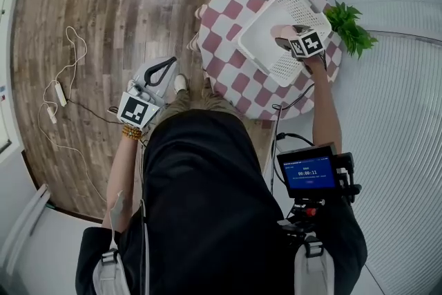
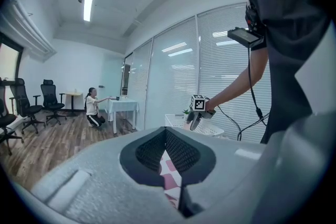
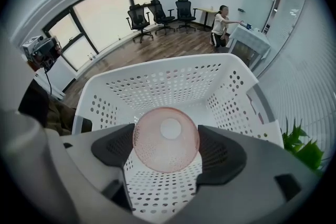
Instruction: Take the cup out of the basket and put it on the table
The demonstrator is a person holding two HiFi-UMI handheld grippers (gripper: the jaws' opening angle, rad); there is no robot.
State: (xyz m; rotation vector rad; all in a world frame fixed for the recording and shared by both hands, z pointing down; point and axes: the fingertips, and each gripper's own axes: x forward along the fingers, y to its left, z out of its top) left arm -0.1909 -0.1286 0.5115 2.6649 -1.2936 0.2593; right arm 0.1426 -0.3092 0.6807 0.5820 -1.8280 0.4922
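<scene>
Cup (image 3: 166,139): pink, see-through, due for the table (image 1: 228,17) but not yet over bare cloth.

At far left, the left gripper (image 1: 169,64) hangs beside the person's leg above the floor, well apart from the table; its jaws are together with nothing between them.

The basket (image 1: 266,14) covers much of the round top, so the free cloth lies mostly to its left; a sideways carry made too low would, I judge, knock the cup on the basket's perforated wall; the basket looks light and could be shoved or tipped by such a knock. The cup's wall is smooth and round and only two pads bear on it, so a quick swing might let it slip or twist. The plant (image 1: 352,27) crowds the right edge, a poor side to set down.

The right gripper (image 1: 284,38) points steeply down and clamps the cup; it sits squarely between the pads, one on each side, with the basket's floor below and its walls all round.
</scene>
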